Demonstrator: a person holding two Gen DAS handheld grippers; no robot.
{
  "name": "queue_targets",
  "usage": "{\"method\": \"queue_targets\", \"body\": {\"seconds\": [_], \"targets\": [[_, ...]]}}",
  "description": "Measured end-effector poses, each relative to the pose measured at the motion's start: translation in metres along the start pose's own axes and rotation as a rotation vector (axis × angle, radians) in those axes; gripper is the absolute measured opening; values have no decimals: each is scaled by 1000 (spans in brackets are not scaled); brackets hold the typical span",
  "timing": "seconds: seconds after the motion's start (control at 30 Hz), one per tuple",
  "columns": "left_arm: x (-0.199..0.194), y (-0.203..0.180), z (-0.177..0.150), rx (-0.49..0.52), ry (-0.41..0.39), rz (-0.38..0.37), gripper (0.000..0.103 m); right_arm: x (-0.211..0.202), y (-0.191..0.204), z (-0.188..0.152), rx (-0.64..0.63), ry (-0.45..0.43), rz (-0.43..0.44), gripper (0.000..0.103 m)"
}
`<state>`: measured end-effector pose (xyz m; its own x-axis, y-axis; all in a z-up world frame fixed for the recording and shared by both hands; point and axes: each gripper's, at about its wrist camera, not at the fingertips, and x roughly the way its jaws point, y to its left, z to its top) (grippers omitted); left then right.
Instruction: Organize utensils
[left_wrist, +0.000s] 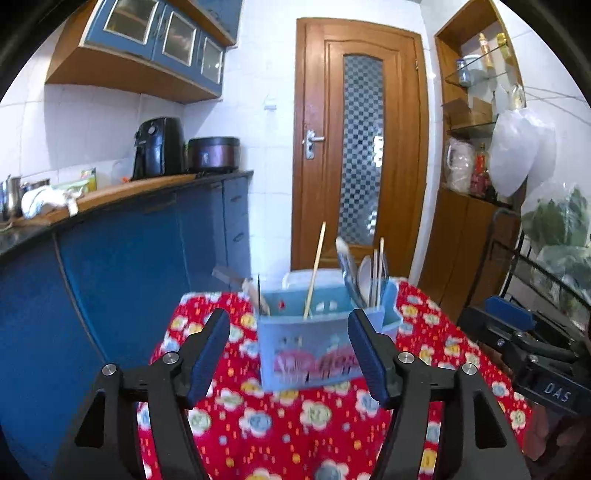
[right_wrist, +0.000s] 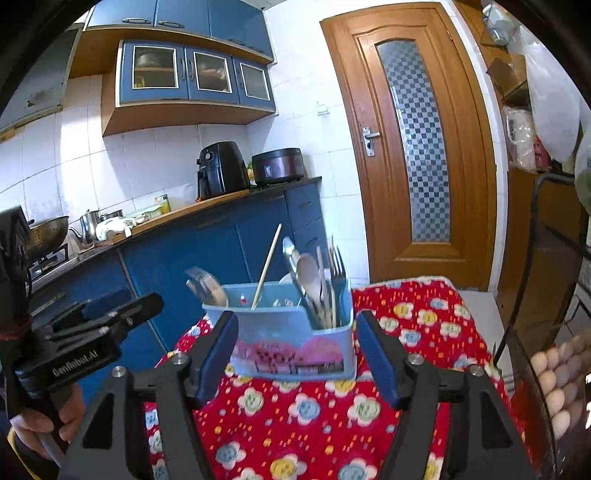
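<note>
A light blue utensil caddy (left_wrist: 306, 347) (right_wrist: 291, 343) with a pink picture on its front stands on the red flowered tablecloth (left_wrist: 295, 417) (right_wrist: 314, 406). A lone chopstick (left_wrist: 314, 269) (right_wrist: 266, 266) leans in its middle part. Spoons, forks and chopsticks (left_wrist: 369, 277) (right_wrist: 321, 284) stand bunched in its right compartment, and a fork and a wooden spoon (right_wrist: 207, 286) lean at its left end. My left gripper (left_wrist: 290, 323) is open, short of the caddy, nothing between its blue pads. My right gripper (right_wrist: 295, 325) is open too, in front of the caddy and empty.
Blue kitchen cabinets (left_wrist: 122, 266) run close along the table's left side. A wooden door (left_wrist: 362, 147) stands behind the table. A black wire rack (left_wrist: 535, 280) and a tray of eggs (right_wrist: 557, 387) are at the right. A hand (right_wrist: 55, 417) holds the other gripper at the lower left.
</note>
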<state>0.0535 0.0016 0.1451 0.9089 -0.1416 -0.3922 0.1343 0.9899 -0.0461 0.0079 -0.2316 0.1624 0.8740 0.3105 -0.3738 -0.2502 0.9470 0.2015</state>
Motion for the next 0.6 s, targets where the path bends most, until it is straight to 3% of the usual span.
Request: {"method": "queue_targets", "body": {"seconds": [0.2,0.6], "targets": [[-9,6,-26,-62,32,2,68,-10,3,-24,2,16,-14,79],[-8,7,-62,-66,76,44,68,-13,4,-64,2,46,-54,83]]}}
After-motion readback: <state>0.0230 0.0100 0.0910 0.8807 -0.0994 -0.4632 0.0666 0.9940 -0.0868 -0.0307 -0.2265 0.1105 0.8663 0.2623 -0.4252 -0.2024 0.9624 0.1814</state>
